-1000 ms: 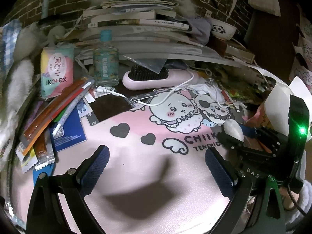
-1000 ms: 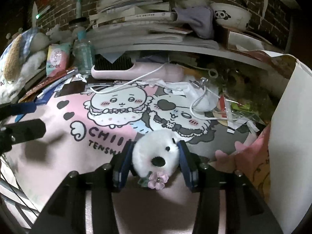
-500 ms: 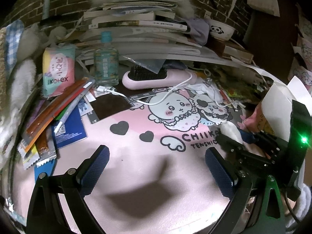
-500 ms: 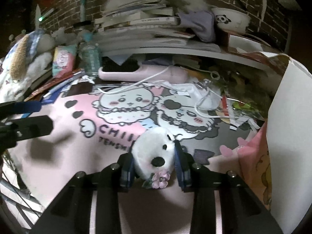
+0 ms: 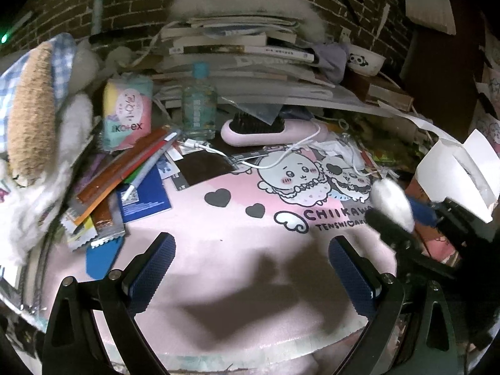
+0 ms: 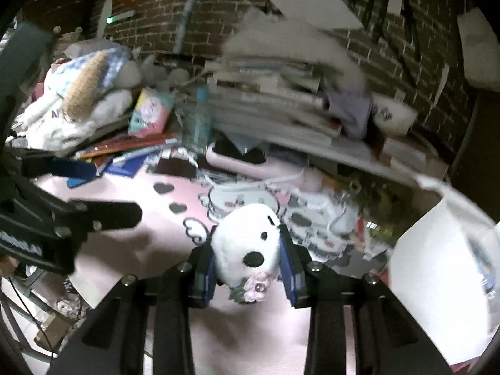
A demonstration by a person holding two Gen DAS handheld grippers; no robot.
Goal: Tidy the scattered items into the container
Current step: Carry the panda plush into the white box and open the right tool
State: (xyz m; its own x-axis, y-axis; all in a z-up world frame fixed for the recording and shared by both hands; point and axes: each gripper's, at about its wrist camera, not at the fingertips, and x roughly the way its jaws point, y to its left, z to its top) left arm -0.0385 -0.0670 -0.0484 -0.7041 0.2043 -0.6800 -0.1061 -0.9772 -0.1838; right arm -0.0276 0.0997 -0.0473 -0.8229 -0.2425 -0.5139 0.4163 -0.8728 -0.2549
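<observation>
Gripping white plush (image 6: 247, 243) higher than before, right fingers (image 6: 287, 268) clamped, left fingers (image 5: 150, 272) spread

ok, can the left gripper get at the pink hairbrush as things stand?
Probably yes. The left gripper has open, empty jaws, and only bare pink mat lies between it and the pink hairbrush. A white cable drapes over the brush's right end.

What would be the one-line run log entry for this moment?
right gripper: shut on plush toy | left gripper: open, nothing held | white box: to the right
</observation>
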